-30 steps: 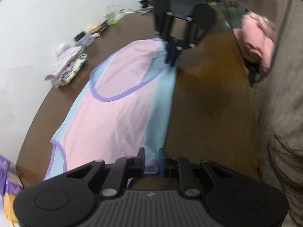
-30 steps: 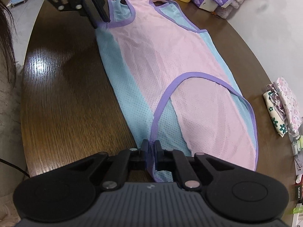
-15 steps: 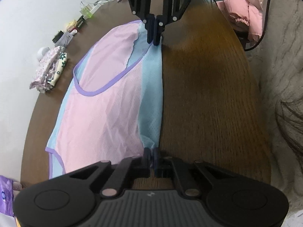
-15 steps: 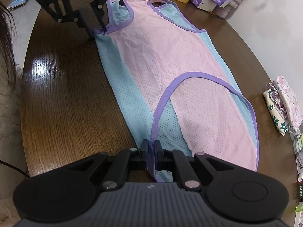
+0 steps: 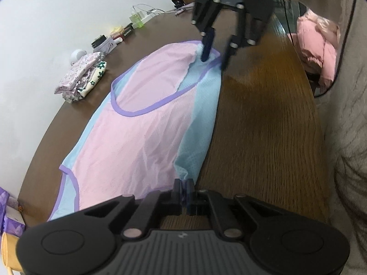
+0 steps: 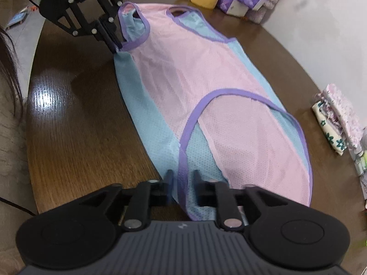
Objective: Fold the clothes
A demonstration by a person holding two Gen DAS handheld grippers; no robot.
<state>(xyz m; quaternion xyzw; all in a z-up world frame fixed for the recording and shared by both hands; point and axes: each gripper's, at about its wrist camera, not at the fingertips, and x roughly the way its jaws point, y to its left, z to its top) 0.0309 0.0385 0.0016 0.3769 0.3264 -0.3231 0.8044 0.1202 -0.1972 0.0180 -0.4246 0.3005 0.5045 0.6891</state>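
On a dark wooden table (image 6: 75, 123), a pink-and-blue mesh garment (image 6: 197, 75) lies flat; the left gripper (image 5: 183, 189) pinches one corner while the right gripper (image 6: 182, 178) is opening, its jaws astride the purple-trimmed hem.

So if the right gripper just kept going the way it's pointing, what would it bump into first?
Probably the pink and blue top. The right gripper has its jaws opening, with the purple-trimmed edge between them, so cloth comes first, then the table.

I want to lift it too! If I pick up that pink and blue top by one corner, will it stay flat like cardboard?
Probably not. The mesh tank top looks thin and wrinkly, so it would likely droop. It seems light, and may slide easily on the shiny wooden table.
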